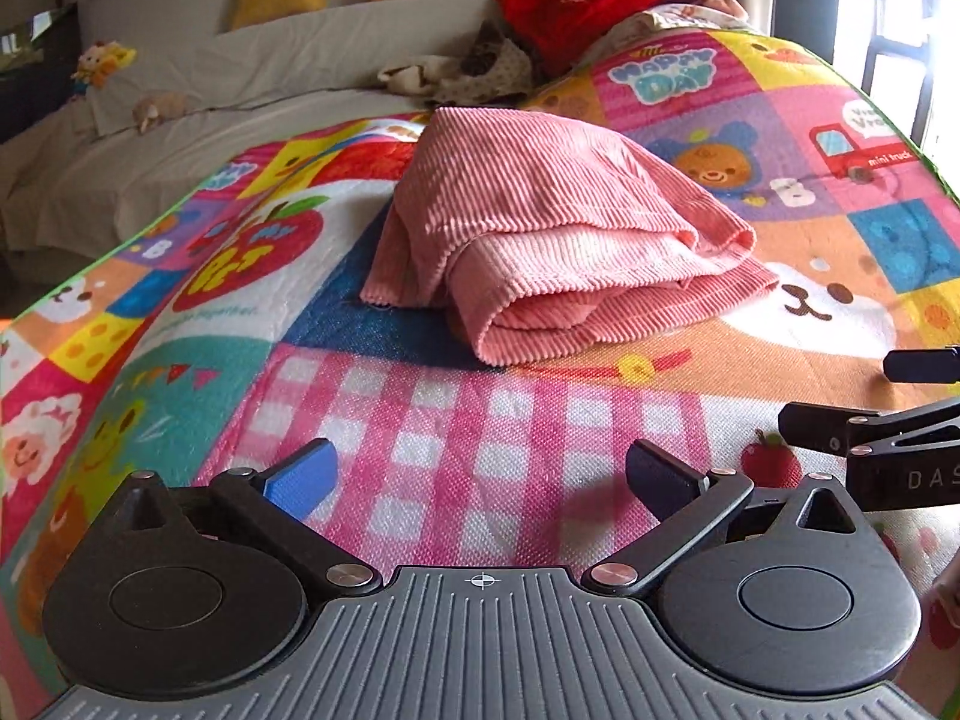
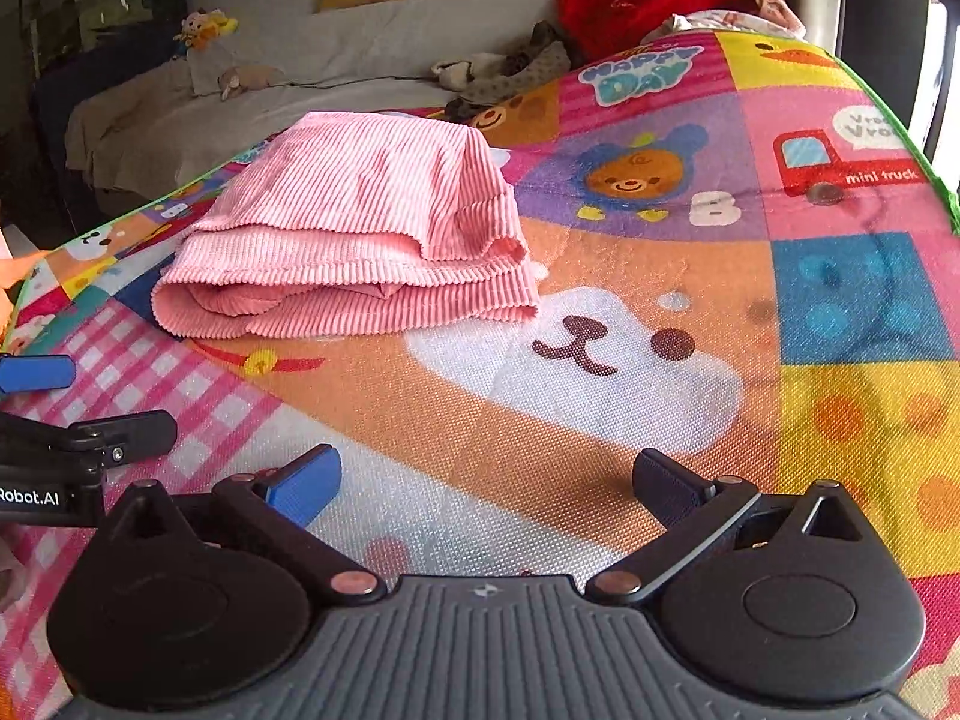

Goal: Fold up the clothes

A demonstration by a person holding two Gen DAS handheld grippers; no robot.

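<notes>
Pink corduroy garment (image 1: pixel 540 228) sits folded up on the cartoon play mat (image 1: pixel 480 420). Left gripper (image 1: pixel 480 480) and right gripper (image 2: pixel 486 492) both gape wide near it, holding nothing.

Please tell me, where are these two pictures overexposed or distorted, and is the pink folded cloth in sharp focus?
Left wrist view: window at upper right blown out white; mat's green edge bowed by fisheye; pink corduroy folded garment sharp, ribs readable. Right wrist view: glare at the right border, the same curving of the mat, garment also sharp.
</notes>
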